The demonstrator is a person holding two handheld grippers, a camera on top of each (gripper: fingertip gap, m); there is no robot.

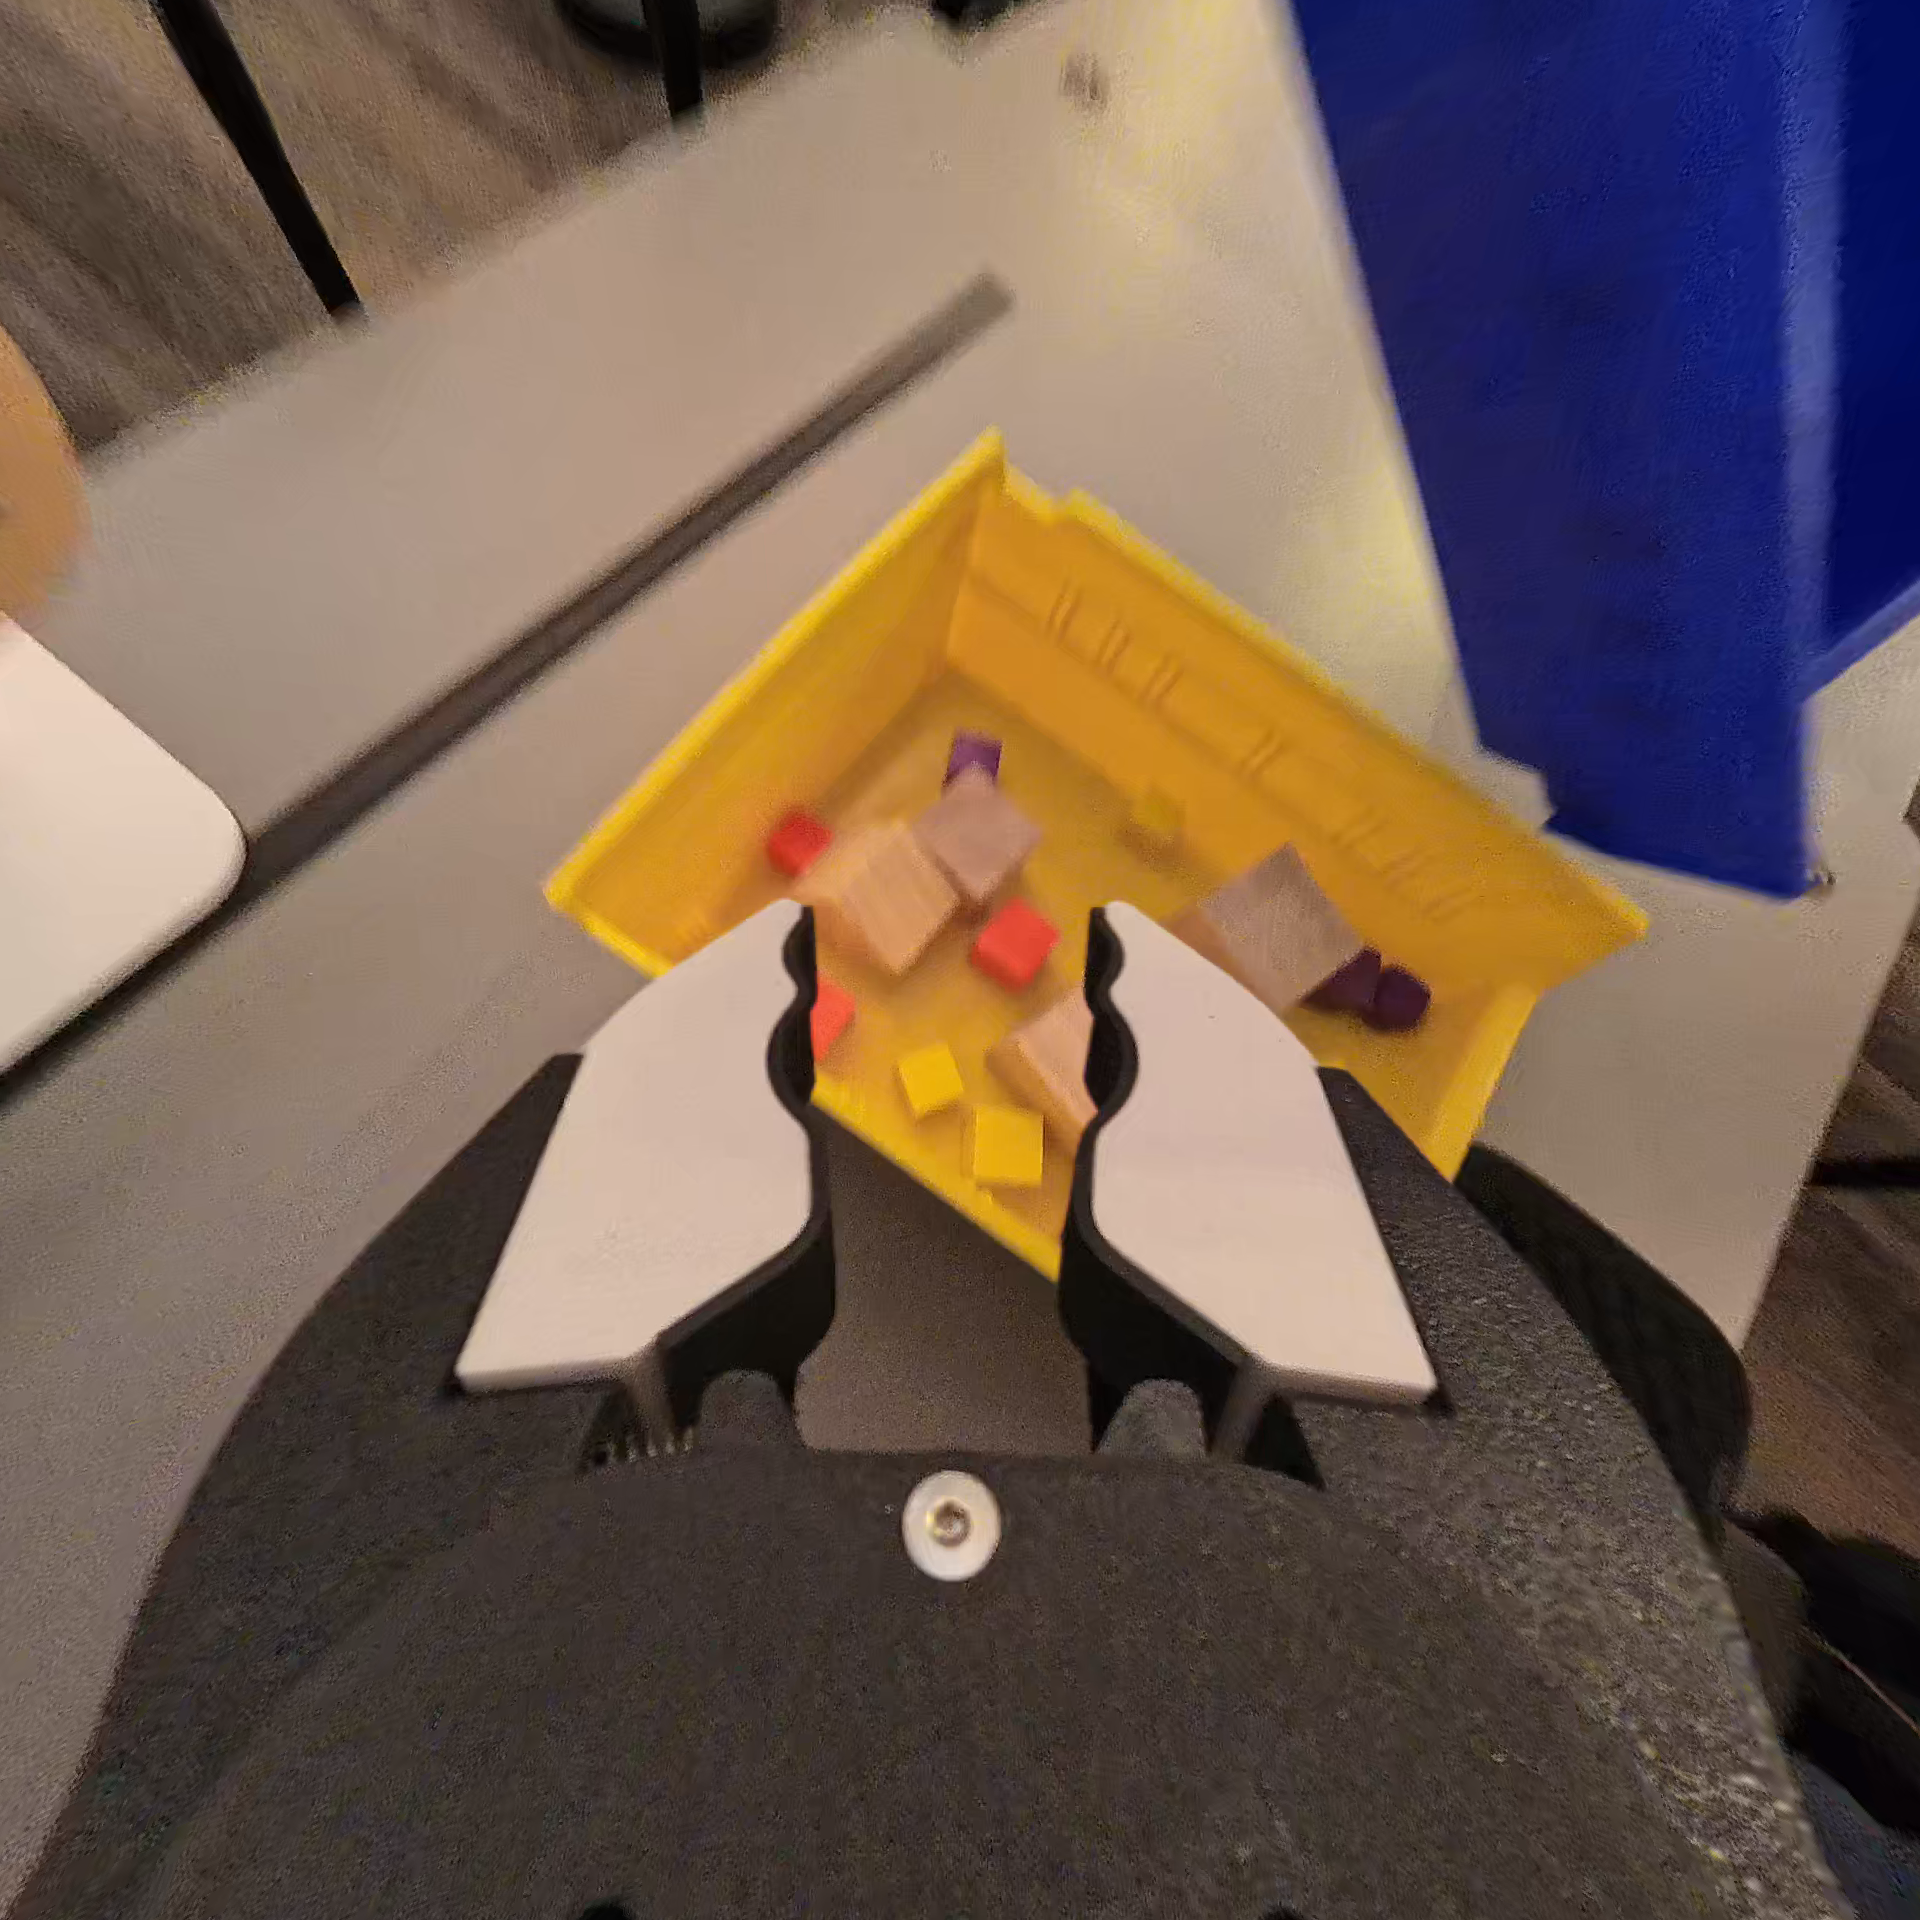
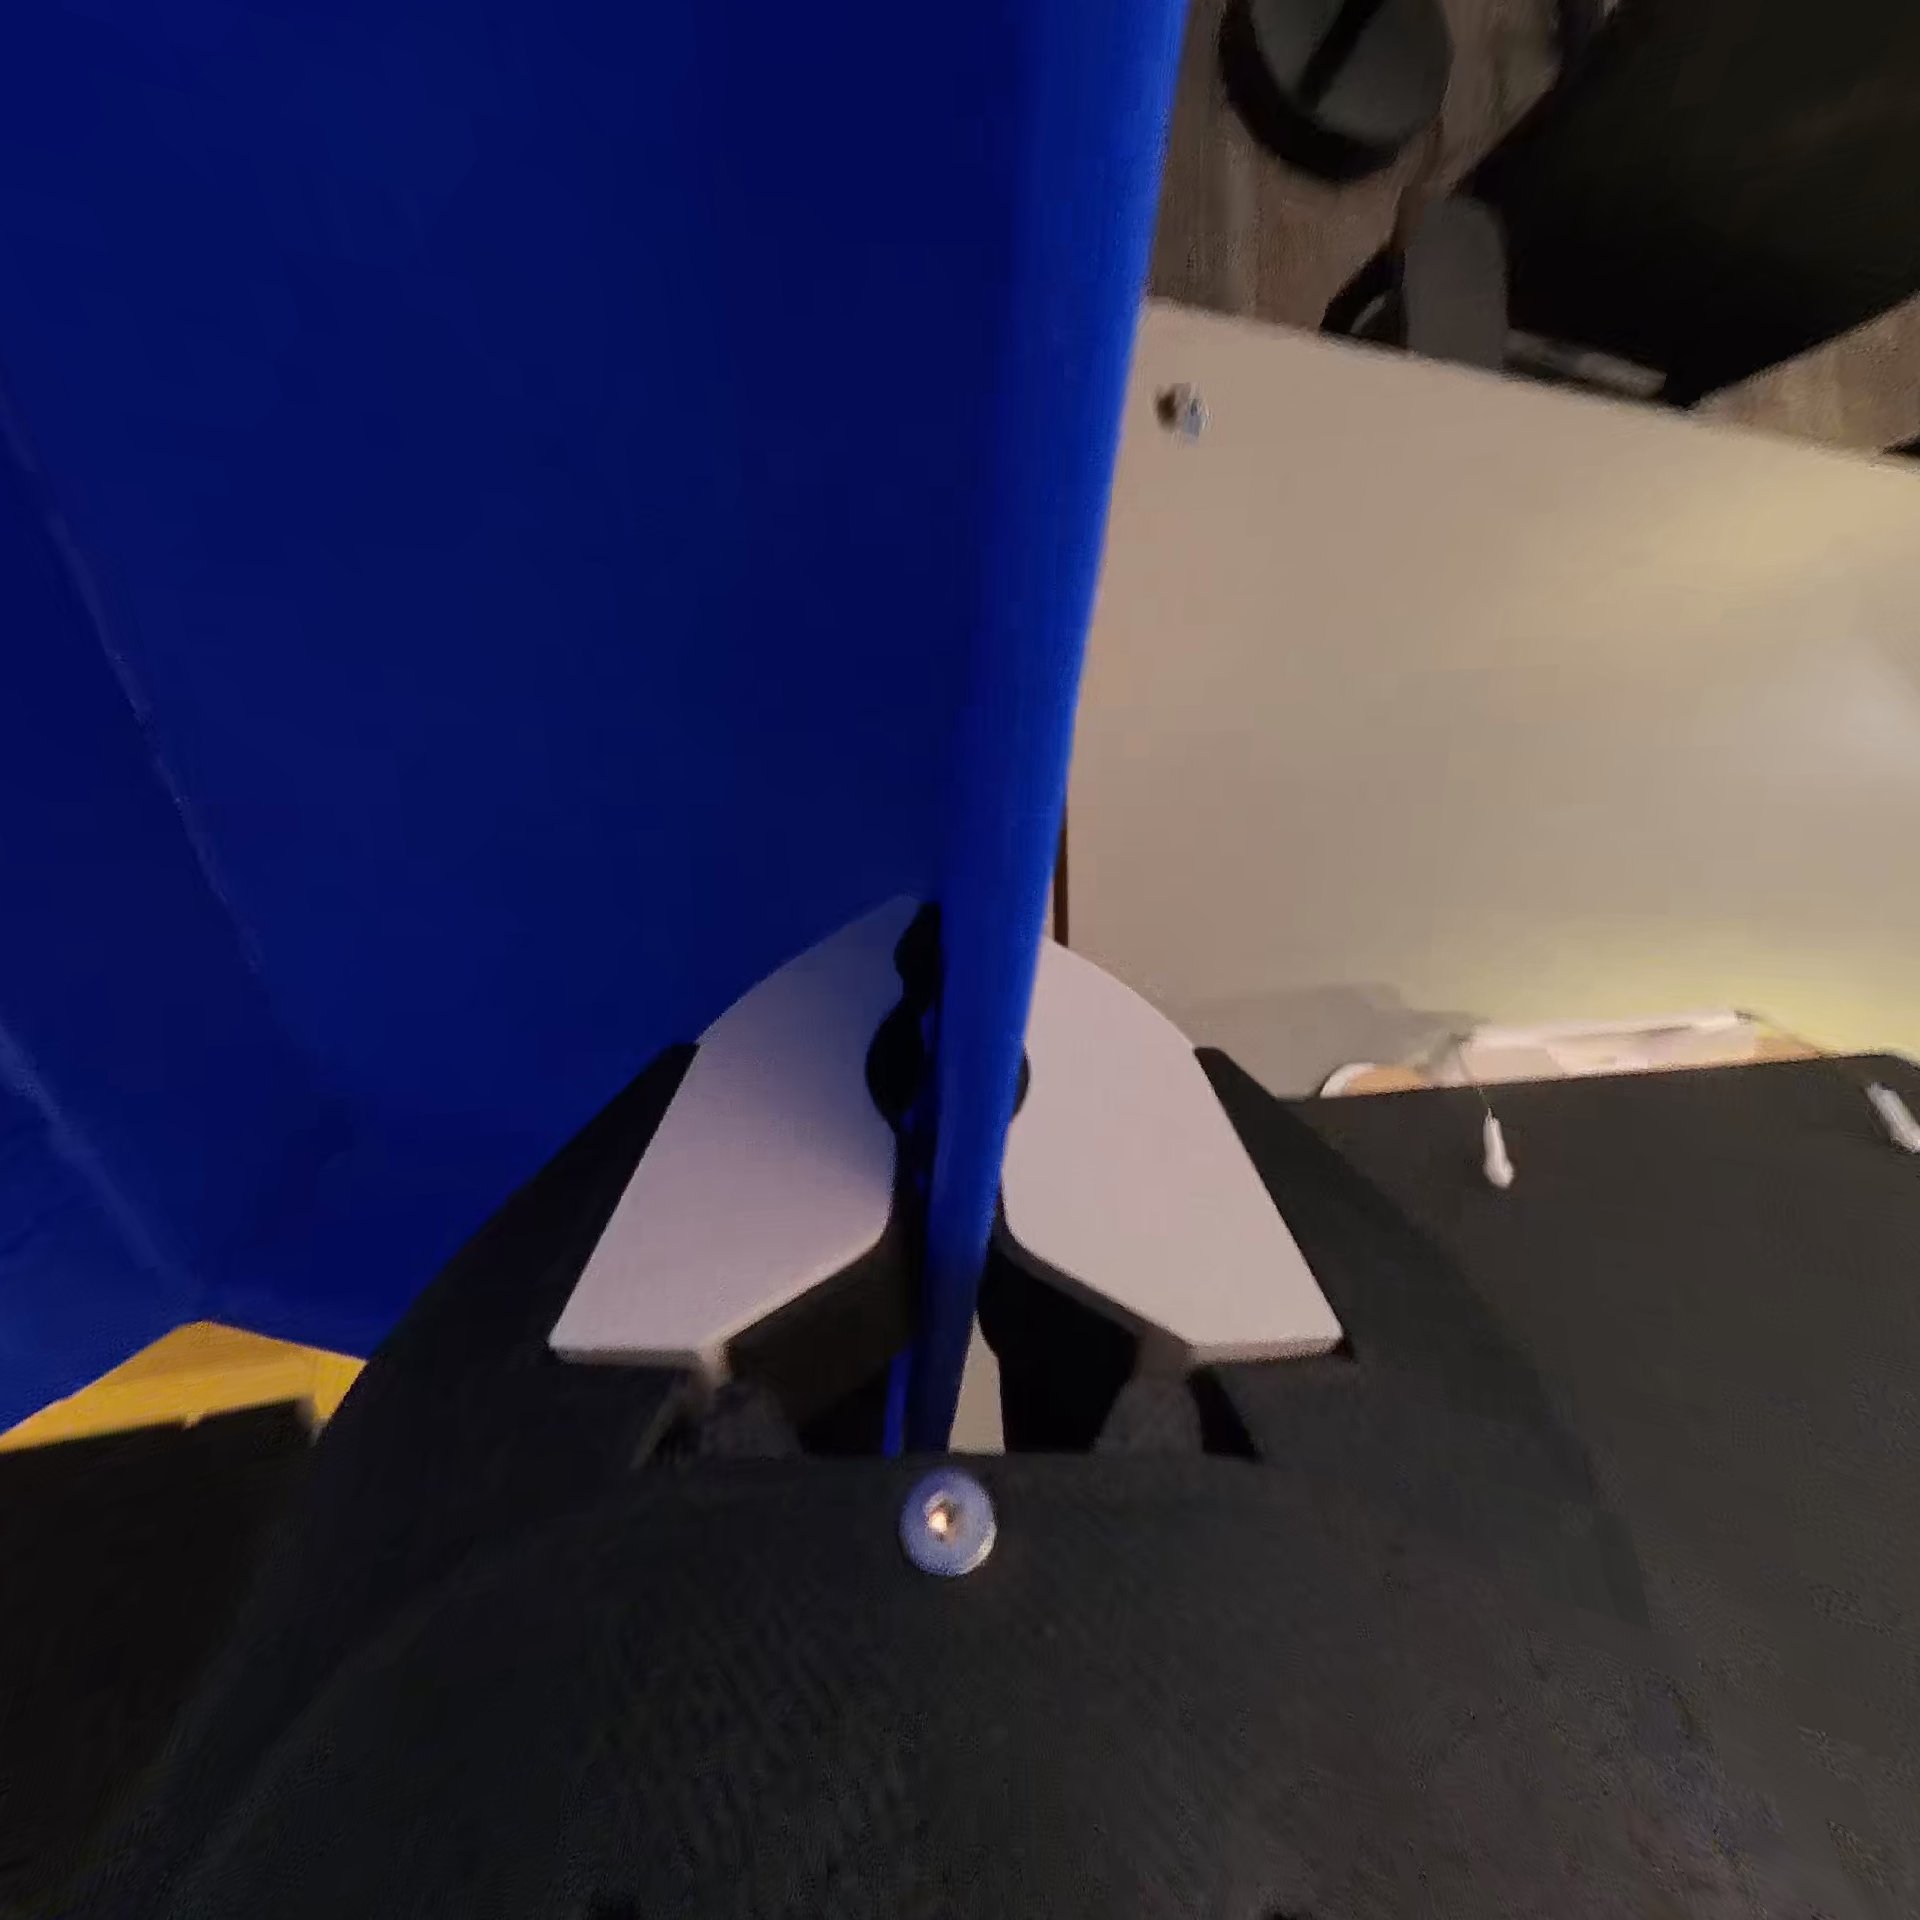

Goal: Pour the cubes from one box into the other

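A yellow box sits on the pale table, holding several cubes: plain wooden ones, red, yellow and purple. My left gripper is open above the box's near corner, fingers spread, holding nothing. A blue box hangs tilted in the air at the upper right of the left wrist view. My right gripper is shut on the blue box's wall; the box fills the left of that view. Its inside is hidden.
A dark groove runs across the table left of the yellow box. A white object lies at the left edge. A black mat with small white pieces lies at the right. Chair legs stand beyond the table.
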